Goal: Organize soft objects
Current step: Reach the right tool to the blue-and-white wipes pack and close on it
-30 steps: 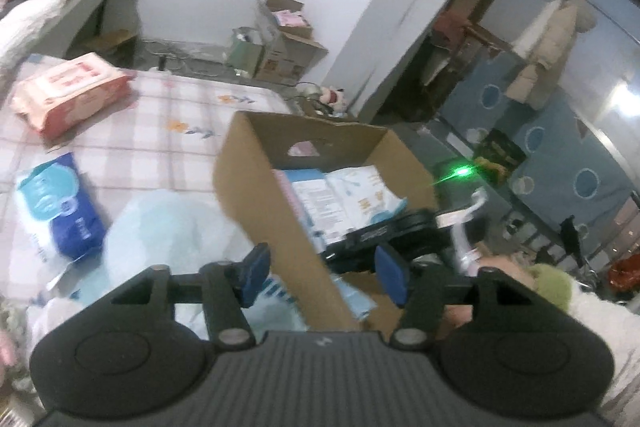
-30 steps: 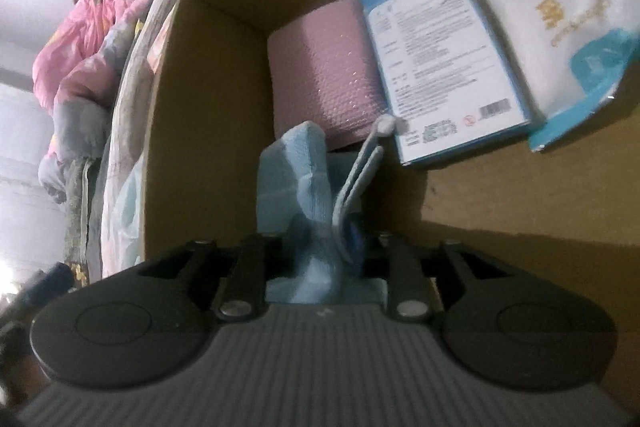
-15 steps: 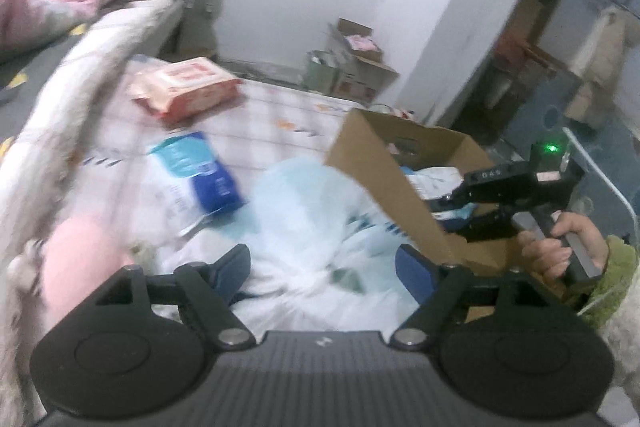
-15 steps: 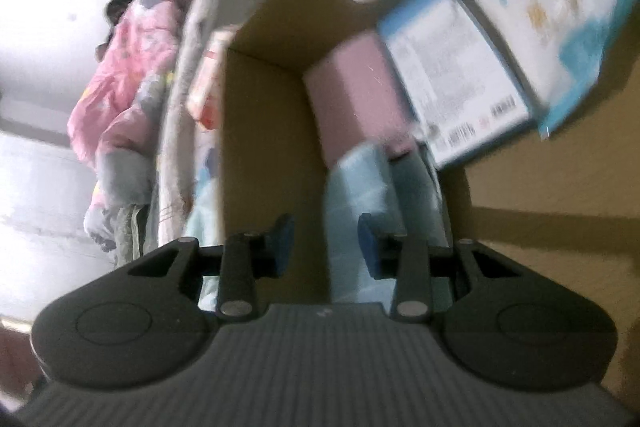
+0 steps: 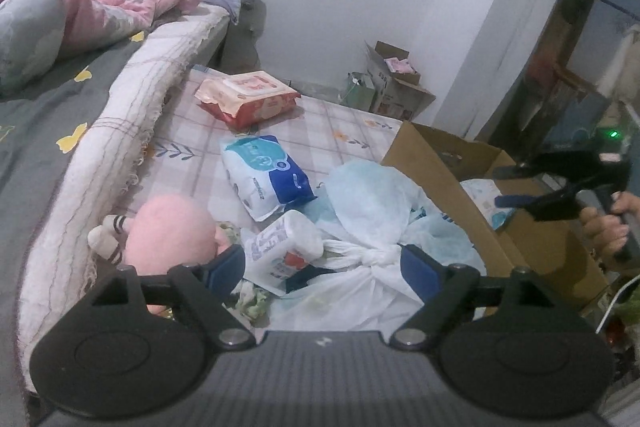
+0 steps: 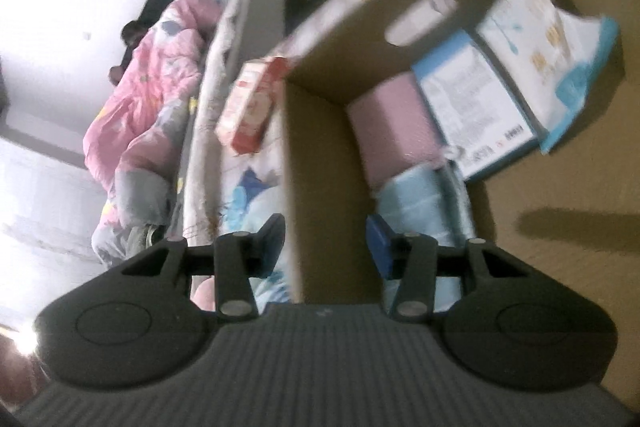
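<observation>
Blue-white pack (image 5: 267,175) flat on mattress, long axis toward cardboard box (image 5: 430,163)

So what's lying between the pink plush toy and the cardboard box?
In the left wrist view, a white tissue pack and a heap of pale plastic bags lie between the pink plush toy and the cardboard box.

right wrist view blurred, box (image 6: 328,163) cut off
</observation>
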The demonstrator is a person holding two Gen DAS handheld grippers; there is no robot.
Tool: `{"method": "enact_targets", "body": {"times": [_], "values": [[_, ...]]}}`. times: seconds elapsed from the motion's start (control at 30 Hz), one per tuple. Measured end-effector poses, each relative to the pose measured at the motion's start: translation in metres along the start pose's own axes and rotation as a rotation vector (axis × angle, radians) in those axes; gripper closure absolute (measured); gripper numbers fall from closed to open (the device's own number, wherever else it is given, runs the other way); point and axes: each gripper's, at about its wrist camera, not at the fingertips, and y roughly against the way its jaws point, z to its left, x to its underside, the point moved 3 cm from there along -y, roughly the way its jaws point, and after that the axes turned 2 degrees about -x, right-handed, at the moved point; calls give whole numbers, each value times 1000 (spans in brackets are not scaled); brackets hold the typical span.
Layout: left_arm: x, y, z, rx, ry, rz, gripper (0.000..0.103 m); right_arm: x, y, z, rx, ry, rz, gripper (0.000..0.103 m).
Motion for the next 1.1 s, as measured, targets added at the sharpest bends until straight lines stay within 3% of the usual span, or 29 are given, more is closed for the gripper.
{"method": "enact_targets", "body": {"times": [0.23,0.33,0.6,0.87,1.1], "values": [[-6,8,10,-29,-6,-37,16,21,-8,87,-61,168,60,51],[-3,14,18,-48,-6,-41,13,38,-25,124,-63,279,110,44],[-10,10,47,-72,64,-11,12,58,-91,184,-21,423,239,41],[-46,-39,63,-53,96,58,12,36,-161,210,59,460,297,36],[-60,-74,73,-33,108,104,12,21,-215,198,116,420,336,34]]}}
